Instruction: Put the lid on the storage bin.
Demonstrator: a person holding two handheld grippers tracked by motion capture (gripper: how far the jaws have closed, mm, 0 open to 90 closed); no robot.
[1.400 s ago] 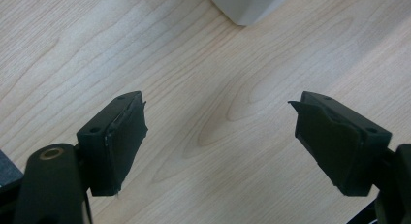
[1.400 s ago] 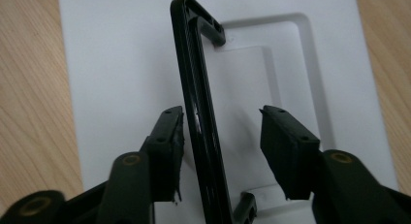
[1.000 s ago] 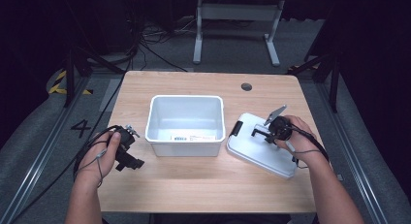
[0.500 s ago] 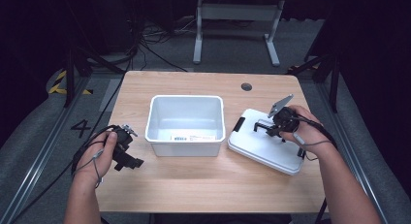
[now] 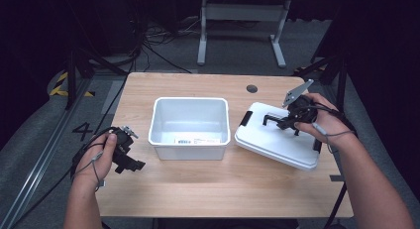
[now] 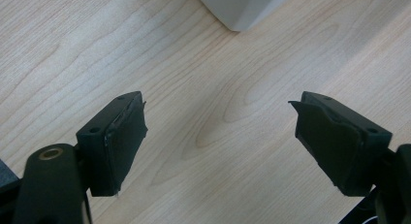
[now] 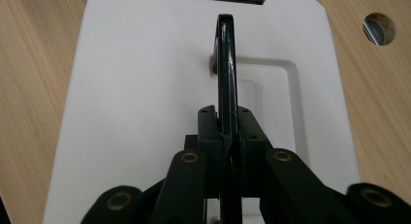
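A white lid [image 5: 270, 142] lies tilted on the table right of an open white bin [image 5: 189, 99]. My right gripper [image 5: 283, 122] is shut on the lid's black handle [image 5: 270, 118]. In the right gripper view the handle [image 7: 226, 64] stands edge-on, pinched between the jaws of the gripper [image 7: 226, 129] over the lid [image 7: 145, 88]. My left gripper [image 5: 132, 162] rests low at the table's left, beside the bin. In its own view the left gripper [image 6: 218, 136] is wide open over bare wood, with a corner of the bin [image 6: 242, 8] ahead.
A label is stuck on the bin's front wall [image 5: 190, 140]. A round cable hole [image 5: 251, 88] sits in the table behind the lid. Black latches show at the lid's ends [image 5: 245, 119]. Cables and a metal stand [image 5: 242, 13] lie on the floor beyond the table.
My right gripper, shut on the handle, has moved away from me and slightly right, and the lid has shifted with it. The left gripper has stayed put.
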